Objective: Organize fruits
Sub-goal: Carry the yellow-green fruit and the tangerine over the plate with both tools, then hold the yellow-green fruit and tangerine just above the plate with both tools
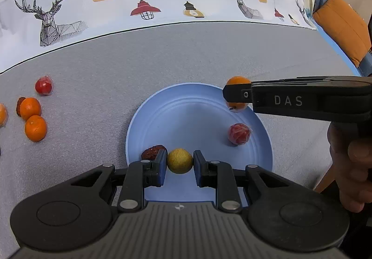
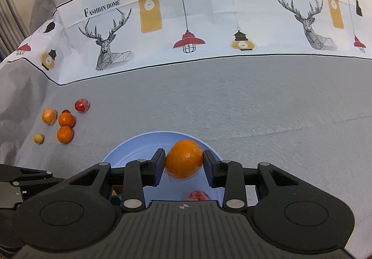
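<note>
A blue plate (image 1: 176,119) lies on the grey tablecloth. My left gripper (image 1: 180,161) is shut on a small yellow-green fruit (image 1: 179,160) over the plate's near edge, beside a dark red date (image 1: 152,152) on the plate. A wrapped red fruit (image 1: 239,134) rests on the plate's right side. My right gripper (image 2: 184,161) is shut on a wrapped orange (image 2: 184,158) above the plate (image 2: 130,149); in the left wrist view it reaches in from the right, the orange (image 1: 237,81) partly hidden behind a finger.
Loose fruit lies on the cloth to the left: two oranges (image 2: 66,127), a wrapped orange (image 2: 49,116), a wrapped red fruit (image 2: 82,105), a small yellow fruit (image 2: 38,138). A hand (image 1: 351,161) grips the right tool. An orange cushion (image 1: 341,26) sits far right.
</note>
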Demonstrator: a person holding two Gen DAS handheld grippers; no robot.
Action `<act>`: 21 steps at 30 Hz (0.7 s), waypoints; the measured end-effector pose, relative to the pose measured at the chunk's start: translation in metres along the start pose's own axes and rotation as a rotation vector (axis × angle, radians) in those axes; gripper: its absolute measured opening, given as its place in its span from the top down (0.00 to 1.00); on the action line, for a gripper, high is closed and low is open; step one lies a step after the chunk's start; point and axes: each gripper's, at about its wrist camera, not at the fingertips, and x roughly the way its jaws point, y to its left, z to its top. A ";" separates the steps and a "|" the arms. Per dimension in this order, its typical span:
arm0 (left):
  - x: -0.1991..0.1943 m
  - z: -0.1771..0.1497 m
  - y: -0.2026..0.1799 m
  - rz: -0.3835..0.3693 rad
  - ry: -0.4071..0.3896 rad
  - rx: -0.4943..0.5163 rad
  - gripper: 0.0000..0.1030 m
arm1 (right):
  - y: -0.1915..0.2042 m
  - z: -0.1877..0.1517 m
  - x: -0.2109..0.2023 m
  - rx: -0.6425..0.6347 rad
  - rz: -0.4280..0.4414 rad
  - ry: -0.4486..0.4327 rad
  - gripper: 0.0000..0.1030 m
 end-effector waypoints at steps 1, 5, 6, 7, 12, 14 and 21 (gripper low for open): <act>0.000 0.000 0.000 0.000 0.001 0.001 0.74 | 0.000 0.000 0.000 -0.001 0.000 0.001 0.64; 0.001 0.000 -0.001 0.000 0.004 0.006 0.74 | -0.001 0.000 0.001 -0.002 -0.002 0.005 0.64; 0.001 0.000 -0.002 0.000 0.004 0.007 0.74 | -0.001 0.000 0.001 -0.001 -0.003 0.005 0.64; 0.001 0.000 -0.002 0.000 0.005 0.008 0.74 | -0.001 0.000 0.001 -0.001 -0.003 0.006 0.64; 0.001 0.000 -0.003 -0.001 0.004 0.012 0.74 | 0.000 -0.001 0.002 -0.003 -0.005 0.009 0.64; 0.001 0.000 -0.003 -0.001 0.005 0.011 0.74 | 0.000 0.000 0.002 -0.003 -0.005 0.010 0.64; 0.002 0.000 -0.004 0.000 0.004 0.012 0.74 | 0.001 -0.002 0.003 -0.008 -0.005 0.010 0.64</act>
